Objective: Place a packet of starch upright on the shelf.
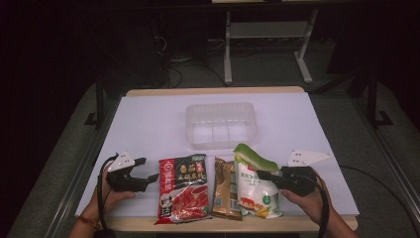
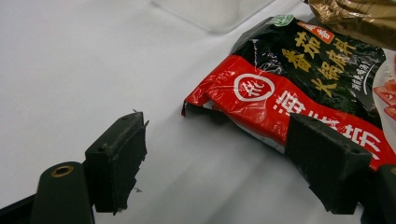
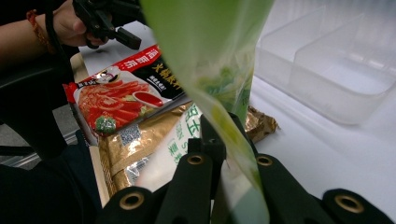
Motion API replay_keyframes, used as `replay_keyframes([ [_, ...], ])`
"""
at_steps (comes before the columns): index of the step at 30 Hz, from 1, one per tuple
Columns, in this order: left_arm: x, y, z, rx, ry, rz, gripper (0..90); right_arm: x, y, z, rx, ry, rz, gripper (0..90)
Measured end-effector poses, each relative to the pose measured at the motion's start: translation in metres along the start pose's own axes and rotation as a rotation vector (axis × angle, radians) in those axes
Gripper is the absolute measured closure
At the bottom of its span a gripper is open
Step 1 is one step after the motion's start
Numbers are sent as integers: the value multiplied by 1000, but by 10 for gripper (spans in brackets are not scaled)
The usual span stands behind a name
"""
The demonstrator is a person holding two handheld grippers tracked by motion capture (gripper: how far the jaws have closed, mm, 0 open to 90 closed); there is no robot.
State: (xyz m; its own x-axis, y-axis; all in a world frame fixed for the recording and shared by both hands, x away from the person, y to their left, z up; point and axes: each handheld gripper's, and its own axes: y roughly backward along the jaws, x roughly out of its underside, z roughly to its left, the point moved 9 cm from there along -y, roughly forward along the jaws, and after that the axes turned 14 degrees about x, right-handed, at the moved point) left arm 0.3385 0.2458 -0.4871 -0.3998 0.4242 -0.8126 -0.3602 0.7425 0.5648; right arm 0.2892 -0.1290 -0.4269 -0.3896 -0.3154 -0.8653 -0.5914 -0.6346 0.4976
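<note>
Right gripper (image 1: 261, 174) is clamped tight on the green-topped white pouch (image 1: 253, 186), right beside the gold packet (image 1: 226, 190); left gripper (image 1: 149, 171) gapes wide, holding nothing.

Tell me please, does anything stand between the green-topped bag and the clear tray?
Nothing visible does. The right hand-held gripper is shut on the bag, and bare table lies between it and the tray.

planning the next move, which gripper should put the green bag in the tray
Right. The right gripper is already shut on the green bag, near the tray. The left gripper is open beside the red bag.
</note>
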Motion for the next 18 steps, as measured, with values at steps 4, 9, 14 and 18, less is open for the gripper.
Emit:
replay_keyframes([
  [4, -1, 0, 0, 1, -2, -3, 201, -2, 4, -5, 40, 15, -9, 896],
  [9, 0, 0, 0, 4, 1, -2, 201, -4, 4, -8, 75, 34, -14, 896],
  [14, 0, 0, 0, 3, 5, 0, 201, -10, 6, -14, 117, 50, -31, 895],
  [18, 0, -1, 0, 5, 5, 2, 201, -19, 9, -18, 164, 73, -53, 895],
])
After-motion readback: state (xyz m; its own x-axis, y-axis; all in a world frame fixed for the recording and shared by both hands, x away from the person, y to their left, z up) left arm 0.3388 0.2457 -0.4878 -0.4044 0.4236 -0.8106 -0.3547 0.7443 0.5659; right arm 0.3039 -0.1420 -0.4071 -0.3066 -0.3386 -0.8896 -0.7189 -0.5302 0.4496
